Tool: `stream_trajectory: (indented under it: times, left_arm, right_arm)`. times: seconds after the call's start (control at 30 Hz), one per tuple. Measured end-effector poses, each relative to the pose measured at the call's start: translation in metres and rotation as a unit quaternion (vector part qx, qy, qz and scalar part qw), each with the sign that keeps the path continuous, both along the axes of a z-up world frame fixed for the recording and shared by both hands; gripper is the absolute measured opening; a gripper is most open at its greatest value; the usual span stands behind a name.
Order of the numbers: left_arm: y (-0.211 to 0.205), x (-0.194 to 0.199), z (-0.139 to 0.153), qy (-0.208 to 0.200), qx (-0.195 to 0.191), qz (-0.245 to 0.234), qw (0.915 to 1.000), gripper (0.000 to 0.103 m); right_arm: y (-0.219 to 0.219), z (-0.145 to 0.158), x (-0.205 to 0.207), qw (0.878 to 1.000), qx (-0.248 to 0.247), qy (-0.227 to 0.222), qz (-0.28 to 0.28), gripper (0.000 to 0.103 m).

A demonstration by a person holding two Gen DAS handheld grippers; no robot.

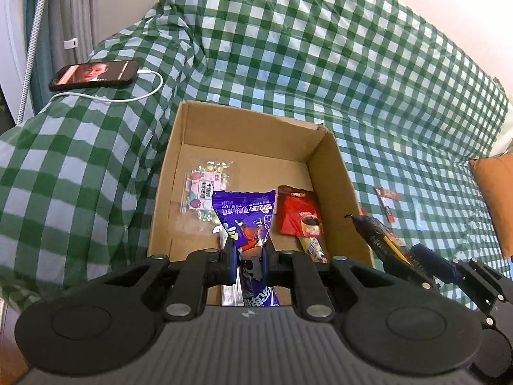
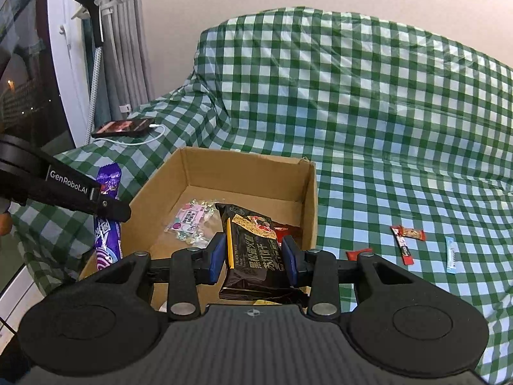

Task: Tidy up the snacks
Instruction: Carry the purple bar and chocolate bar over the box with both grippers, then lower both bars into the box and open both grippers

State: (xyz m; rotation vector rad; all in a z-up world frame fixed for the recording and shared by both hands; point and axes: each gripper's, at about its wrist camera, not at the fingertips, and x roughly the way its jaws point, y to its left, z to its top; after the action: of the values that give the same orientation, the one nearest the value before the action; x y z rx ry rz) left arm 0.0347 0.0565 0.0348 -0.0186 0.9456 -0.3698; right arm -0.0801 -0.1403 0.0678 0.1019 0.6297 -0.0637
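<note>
Purple snack packet (image 1: 248,224) sits clamped in the left gripper (image 1: 250,258) above the cardboard box (image 1: 333,173); the right gripper (image 2: 253,256) is clamped on a black cracker pack (image 2: 253,250) over the same box. Candy bag (image 1: 202,192) and red sachet (image 1: 296,213) lie inside, on the green checked sofa cover (image 1: 320,64).

My left gripper (image 1: 250,258) tilts steeply downward, its blue pads nearly together and clamped on the purple snack packet (image 1: 248,221) that sticks out ahead of the fingers. My right gripper (image 2: 253,258) slants down less steeply, its jaws a moderate way apart with both pads pressed on the sides of the black cracker pack (image 2: 253,250). The two sit side by side, each black linkage showing at the edge of the other's view.
</note>
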Motion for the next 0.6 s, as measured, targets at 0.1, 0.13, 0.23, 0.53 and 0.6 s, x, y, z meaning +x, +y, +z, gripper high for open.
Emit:
stream_trajectory:
  times: [0.1, 0.13, 0.23, 0.53, 0.6]
  left_arm:
    - [-0.004, 0.017, -0.009, 0.005, 0.007, 0.001, 1.0000, 0.015]
    - [-0.006, 0.023, -0.013, 0.007, 0.010, 0.001, 0.9999, 0.015]
    - [-0.007, 0.042, -0.025, 0.014, 0.019, 0.001, 0.9997, 0.015]
    - [-0.013, 0.087, -0.064, 0.041, 0.045, -0.004, 0.9981, 0.015]
    - [-0.015, 0.094, -0.071, 0.045, 0.050, -0.004, 0.9977, 0.015]
  right_arm:
    - [-0.005, -0.008, 0.017, 1.000, 0.001, 0.009, 0.000, 0.040]
    - [-0.006, -0.011, 0.024, 1.000, 0.001, 0.012, 0.000, 0.040]
    - [-0.011, -0.020, 0.040, 1.000, 0.002, 0.021, 0.000, 0.040]
    - [-0.019, -0.050, 0.085, 0.999, -0.001, 0.044, -0.001, 0.040]
    - [-0.020, -0.056, 0.092, 0.999, 0.001, 0.048, -0.002, 0.040]
